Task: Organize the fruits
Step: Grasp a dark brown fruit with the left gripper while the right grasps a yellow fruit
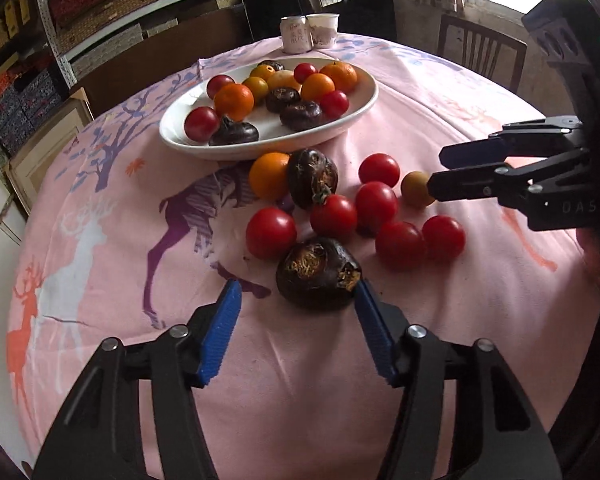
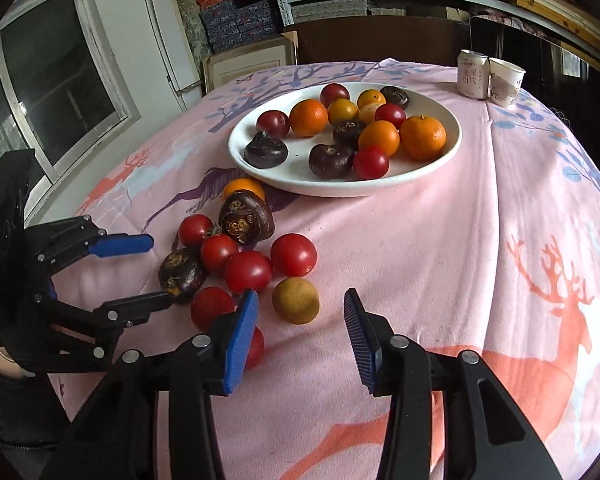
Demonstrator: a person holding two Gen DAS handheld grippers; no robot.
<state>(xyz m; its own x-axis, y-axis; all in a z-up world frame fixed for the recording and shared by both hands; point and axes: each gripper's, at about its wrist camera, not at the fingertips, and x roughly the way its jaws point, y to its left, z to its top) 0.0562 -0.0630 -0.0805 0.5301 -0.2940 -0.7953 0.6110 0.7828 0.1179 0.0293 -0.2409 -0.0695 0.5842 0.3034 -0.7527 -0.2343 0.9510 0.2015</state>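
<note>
A pink cloth [image 1: 420, 92] printed with purple, white and coral deer covers the counter. The plate [image 1: 364, 108] in the upper centre is white and holds orange, red, yellow and dark brown-purple fruit. Below it lie glossy red tomatoes [image 1: 271, 233], an orange [image 1: 269, 175] and an olive-yellow fruit [image 2: 295, 300]. Both grippers are black with blue pads [image 1: 224, 332].

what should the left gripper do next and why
Probably ease the left gripper forward and close on the dark water chestnut: its jaws are open, the chestnut lies just ahead touching the right finger, and the white plate already holds others.
</note>
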